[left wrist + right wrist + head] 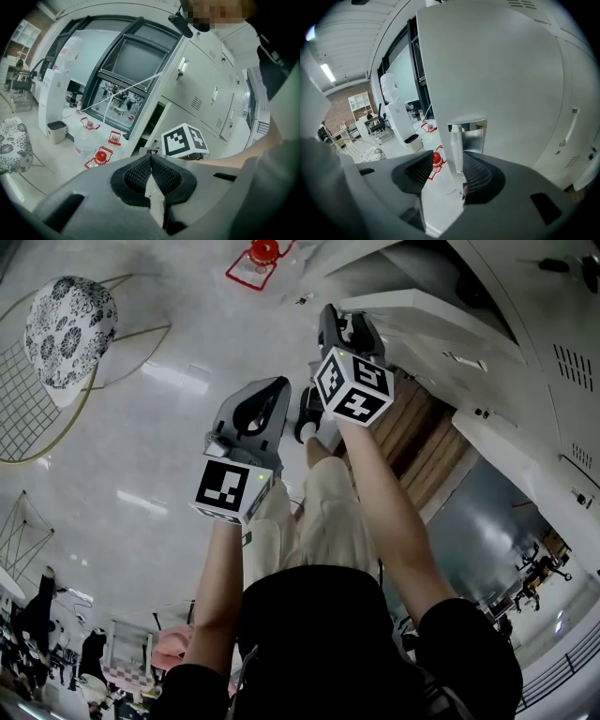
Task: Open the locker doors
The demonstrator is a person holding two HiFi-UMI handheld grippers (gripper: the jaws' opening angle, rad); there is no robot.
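Right gripper spread; chrome handle of locker door at 12 o'clock, between the jaws. Seat deeper, pinch square, pull along the hinge arc. Left gripper pressed together, empty.

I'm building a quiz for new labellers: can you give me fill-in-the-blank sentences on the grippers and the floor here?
The jaws of the left gripper are ____.
The jaws of the right gripper are ____, with the metal handle of the locker door just ahead.
The water bottles on the floor have ____ caps.
Missing words: shut; open; red.
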